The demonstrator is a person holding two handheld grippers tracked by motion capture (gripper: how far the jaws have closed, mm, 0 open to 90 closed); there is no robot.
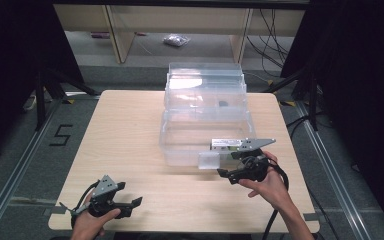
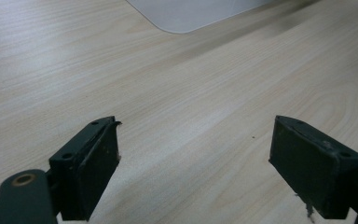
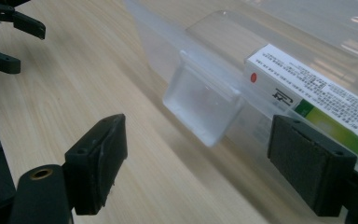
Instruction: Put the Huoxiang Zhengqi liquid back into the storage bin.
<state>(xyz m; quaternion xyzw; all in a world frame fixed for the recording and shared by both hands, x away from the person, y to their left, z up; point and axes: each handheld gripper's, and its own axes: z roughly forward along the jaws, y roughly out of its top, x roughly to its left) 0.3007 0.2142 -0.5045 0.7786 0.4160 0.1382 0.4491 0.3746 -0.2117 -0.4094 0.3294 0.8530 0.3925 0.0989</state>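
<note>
Centrally on the counter [image 1: 130,130], a clear plastic bin [image 1: 180,137] is standing open, with its lid [image 1: 205,75] raised at the far side. Inside the bin, against its near wall, a white and green carton [image 3: 307,100] is lying flat. A clear latch tab [image 3: 203,105] is hanging from the outside of that near wall, just left of the carton as seen in the right gripper view.

Just outside the bin's near right corner, the right hand-held gripper [image 1: 232,175] is being held by the person's right hand [image 1: 270,185]. Its jaws are standing wide apart and gripping nothing; they are pointing at the near wall, so that the latch tab is lying between and beyond them, while the carton is lying behind the wall, above the right-hand jaw in that gripper's view.

Well apart from the bin, near the counter's front left corner, the left hand-held gripper [image 1: 130,202] is resting in the person's left hand [image 1: 92,222]. Its jaws are likewise spread and empty, hanging over bare wood, with one corner of the bin's base [image 2: 186,14] lying far ahead of them.
</note>
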